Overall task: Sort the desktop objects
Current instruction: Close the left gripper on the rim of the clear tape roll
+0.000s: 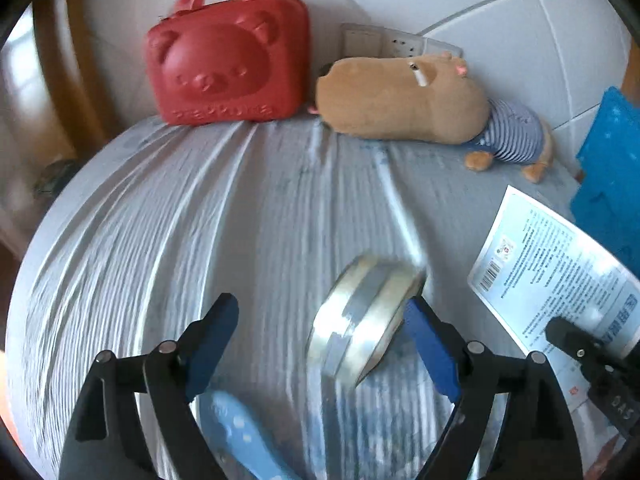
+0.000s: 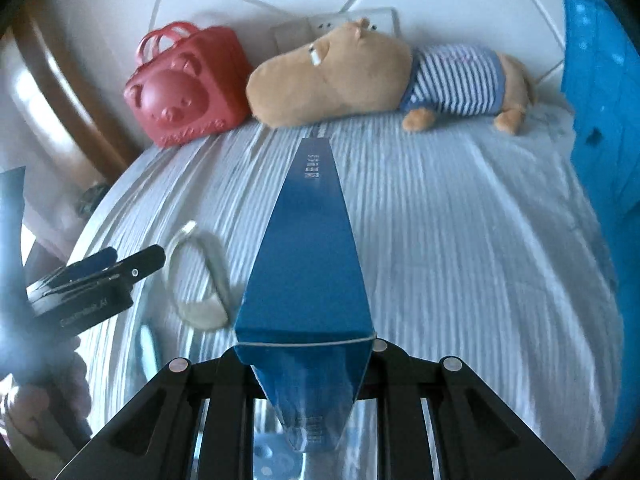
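My left gripper (image 1: 320, 344) stands wide, its blue pads (image 1: 430, 354) apart; the tape roll (image 1: 366, 316) sits tilted on edge between them, against the right pad and clear of the left, so nothing is clamped. A blue handle (image 1: 244, 436) lies nearest, below the jaws. My right gripper (image 2: 306, 354) is pinched tight on a flat blue box (image 2: 308, 248), its long axis running away from me toward the far plush (image 2: 332, 80). The roll lies just left of the box, so the left hand is nearer to it. Outward: open striped cloth (image 2: 460, 220) ahead; red bag (image 1: 228, 60) far left, blue bin (image 2: 600, 100) at the right edge.
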A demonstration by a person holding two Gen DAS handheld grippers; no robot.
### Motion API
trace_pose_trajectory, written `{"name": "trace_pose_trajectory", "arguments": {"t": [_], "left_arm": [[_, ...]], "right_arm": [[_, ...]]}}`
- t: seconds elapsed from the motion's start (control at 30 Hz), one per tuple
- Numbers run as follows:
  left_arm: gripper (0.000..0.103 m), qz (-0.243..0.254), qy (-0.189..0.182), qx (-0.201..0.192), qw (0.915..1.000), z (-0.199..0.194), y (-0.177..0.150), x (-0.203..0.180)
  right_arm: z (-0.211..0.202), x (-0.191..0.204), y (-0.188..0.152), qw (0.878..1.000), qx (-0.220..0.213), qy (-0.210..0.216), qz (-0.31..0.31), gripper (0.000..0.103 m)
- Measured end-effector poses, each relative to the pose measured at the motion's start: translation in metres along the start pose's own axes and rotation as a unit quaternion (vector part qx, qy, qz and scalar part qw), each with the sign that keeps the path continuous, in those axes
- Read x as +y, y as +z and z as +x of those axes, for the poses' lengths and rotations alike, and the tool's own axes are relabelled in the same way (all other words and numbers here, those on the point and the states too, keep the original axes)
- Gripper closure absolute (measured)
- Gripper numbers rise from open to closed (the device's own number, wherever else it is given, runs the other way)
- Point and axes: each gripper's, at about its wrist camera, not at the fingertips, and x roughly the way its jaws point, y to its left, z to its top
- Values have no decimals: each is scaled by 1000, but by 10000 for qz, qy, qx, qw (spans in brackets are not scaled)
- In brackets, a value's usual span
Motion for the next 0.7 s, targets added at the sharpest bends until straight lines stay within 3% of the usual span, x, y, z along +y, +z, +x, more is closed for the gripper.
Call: {"name": "trace_pose_trajectory", "arguments": {"t": [0.17, 0.3, 0.53, 0.63, 0.7], "left_arm": [[17, -42, 220, 227, 9995, 28, -22, -5], [17, -57, -104, 129, 9998, 40, -20, -13], [17, 644, -526, 403, 9957, 62, -18, -49], [3, 681, -660, 533, 9941, 79, -13, -57], [0, 770, -718, 559, 9929, 87, -15, -62]], "right_arm": [[19, -2, -8, 9996, 137, 218, -76, 85], [29, -11, -6, 9997, 156, 186, -30, 85], [25, -30, -5, 9998, 92, 24, 151, 84], [26, -38, -9, 9996, 20, 91, 264, 83], [30, -37, -13, 9996, -29, 113, 272, 82]]}}
